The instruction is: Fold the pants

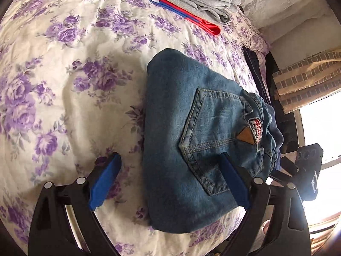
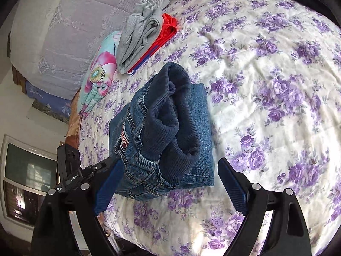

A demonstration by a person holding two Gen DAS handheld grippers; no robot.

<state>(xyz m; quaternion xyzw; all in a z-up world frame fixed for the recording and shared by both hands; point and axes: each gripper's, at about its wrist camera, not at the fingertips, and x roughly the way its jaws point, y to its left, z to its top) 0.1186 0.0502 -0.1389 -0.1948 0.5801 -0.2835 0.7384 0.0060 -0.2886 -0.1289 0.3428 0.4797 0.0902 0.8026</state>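
The blue denim pants [image 1: 191,140] lie folded into a compact bundle on the floral bedspread [image 1: 64,85], back pocket and label up. My left gripper [image 1: 170,177] is open above them, its right finger over the pocket, its left finger over the bedspread. In the right wrist view the pants [image 2: 166,136] show their dark ribbed waistband end. My right gripper [image 2: 168,183] is open and straddles that near end, holding nothing. The other gripper's body shows at each view's edge [image 1: 307,166] [image 2: 70,166].
A folded stack of grey [image 1: 198,0] and red-blue [image 1: 191,15] clothes lies farther up the bed, also in the right wrist view [image 2: 140,40]. A flowered pillow [image 2: 98,74] sits beside it. The bed edge and a window [image 1: 319,132] are to the side.
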